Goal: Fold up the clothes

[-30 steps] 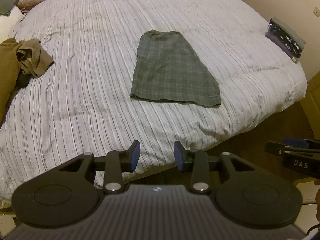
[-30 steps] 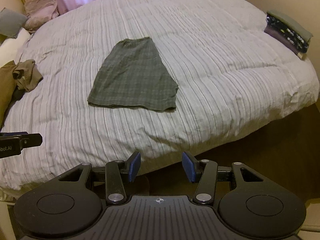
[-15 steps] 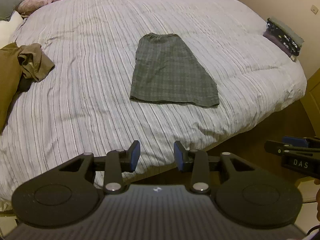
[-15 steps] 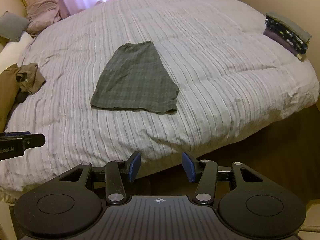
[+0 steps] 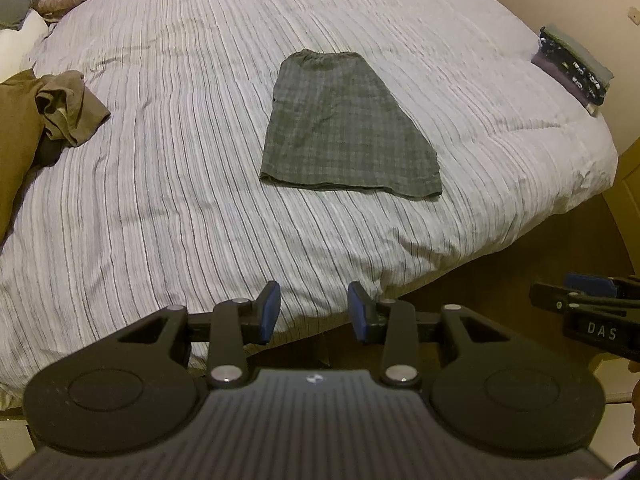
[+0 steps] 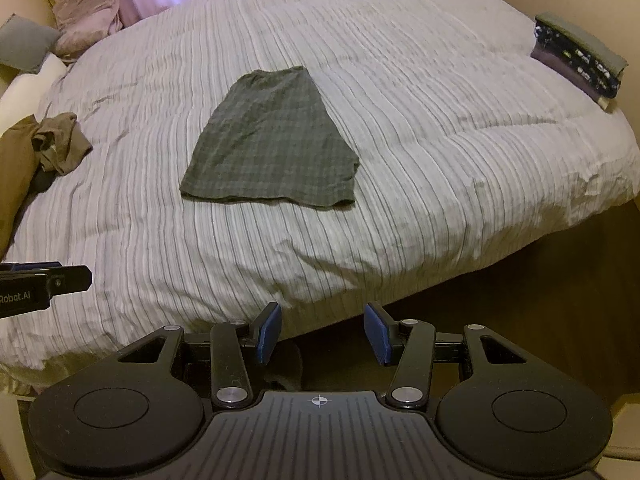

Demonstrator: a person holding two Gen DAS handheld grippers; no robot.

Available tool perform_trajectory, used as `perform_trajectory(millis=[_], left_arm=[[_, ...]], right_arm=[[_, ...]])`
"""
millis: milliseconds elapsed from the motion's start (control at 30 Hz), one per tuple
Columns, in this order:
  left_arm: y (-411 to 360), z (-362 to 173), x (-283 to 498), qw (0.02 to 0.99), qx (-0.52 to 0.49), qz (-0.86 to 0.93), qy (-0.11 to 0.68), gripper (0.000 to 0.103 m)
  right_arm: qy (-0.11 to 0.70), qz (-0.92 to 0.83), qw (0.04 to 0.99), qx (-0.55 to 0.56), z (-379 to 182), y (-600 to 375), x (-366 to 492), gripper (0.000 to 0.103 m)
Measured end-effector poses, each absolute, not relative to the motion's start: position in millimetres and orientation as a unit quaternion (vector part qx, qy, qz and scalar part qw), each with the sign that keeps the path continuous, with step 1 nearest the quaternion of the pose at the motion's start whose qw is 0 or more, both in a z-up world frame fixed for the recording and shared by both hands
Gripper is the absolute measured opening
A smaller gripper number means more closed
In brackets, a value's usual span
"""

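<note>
A grey plaid garment (image 5: 344, 128) lies flat, folded lengthwise, in the middle of the striped bed (image 5: 180, 208); it also shows in the right wrist view (image 6: 272, 144). My left gripper (image 5: 314, 312) is open and empty, hovering over the bed's near edge, well short of the garment. My right gripper (image 6: 322, 330) is open and empty, also at the near edge. Each gripper appears at the side of the other's view: the right one (image 5: 580, 312) and the left one (image 6: 40, 284).
A crumpled brown garment (image 5: 60, 112) lies at the bed's left side (image 6: 56, 144). A stack of folded clothes (image 5: 572, 64) sits at the far right corner (image 6: 576, 60). Pillows and pink bedding (image 6: 84, 12) are at the head. Wooden floor (image 6: 520, 308) lies to the right.
Both grippers have risen and drawn back a little, so the bed looks slightly farther and more of its head shows. The garment has not moved. Both jaws stay open.
</note>
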State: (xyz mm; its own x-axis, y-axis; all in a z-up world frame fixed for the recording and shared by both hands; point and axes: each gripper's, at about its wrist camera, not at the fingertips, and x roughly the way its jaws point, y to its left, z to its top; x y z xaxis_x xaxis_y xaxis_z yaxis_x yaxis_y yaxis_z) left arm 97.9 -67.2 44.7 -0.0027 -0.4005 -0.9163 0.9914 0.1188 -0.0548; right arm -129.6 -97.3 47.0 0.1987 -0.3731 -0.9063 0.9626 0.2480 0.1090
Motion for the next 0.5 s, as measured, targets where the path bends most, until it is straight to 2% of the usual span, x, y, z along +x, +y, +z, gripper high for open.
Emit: perform_trajectory(millis=[500], left_arm=[[-140.8,12.9,117.1,0.599,0.37,-0.553,0.446,0.032]], right_arm=[[0.413,-0.498,0.647,0.404,21.6,-149.5,-127.1,0.05]])
